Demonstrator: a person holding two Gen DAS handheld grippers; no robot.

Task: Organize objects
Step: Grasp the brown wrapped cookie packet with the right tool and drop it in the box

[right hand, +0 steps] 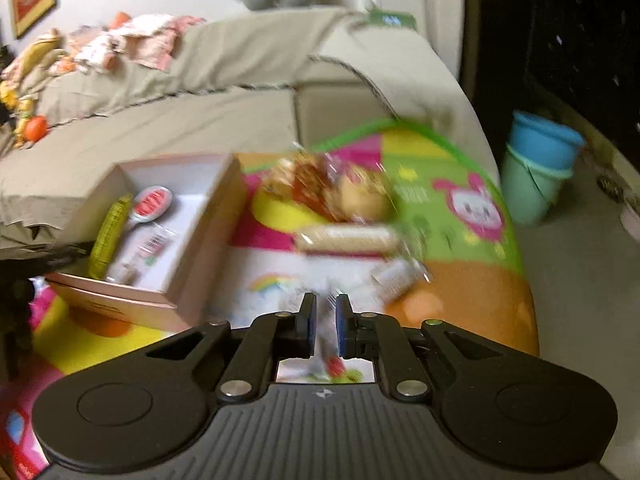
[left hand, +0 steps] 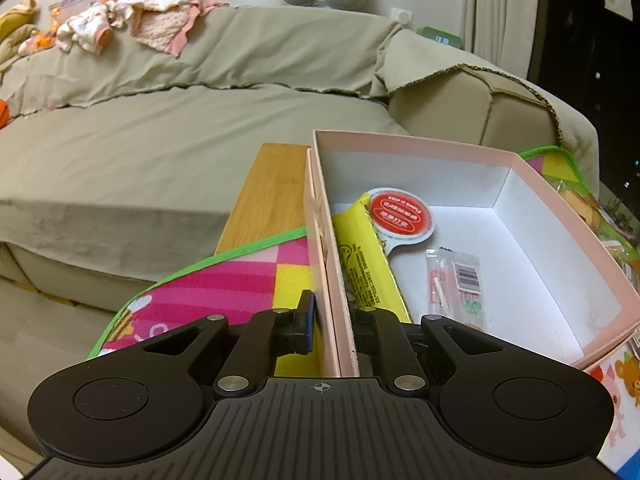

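Open pink cardboard box (left hand: 420, 148) sits on the colourful play mat (left hand: 224, 284), already holding a yellow packet (left hand: 360, 248). Your left claw (left hand: 334, 320) clamps its near wall, presumably steadying it. Your right claw (right hand: 325, 322) is closed; blur hides whether it holds anything. Wrapped snacks (right hand: 340, 200) wait beside the box.

We see warm, dim indoor light with soft shadows. The left wrist view is sharp, its far sofa (left hand: 200, 92) bowed by fisheye distortion. The right wrist view is motion-blurred, smearing the snack packets (right hand: 340, 196); its far right edge falls into darkness
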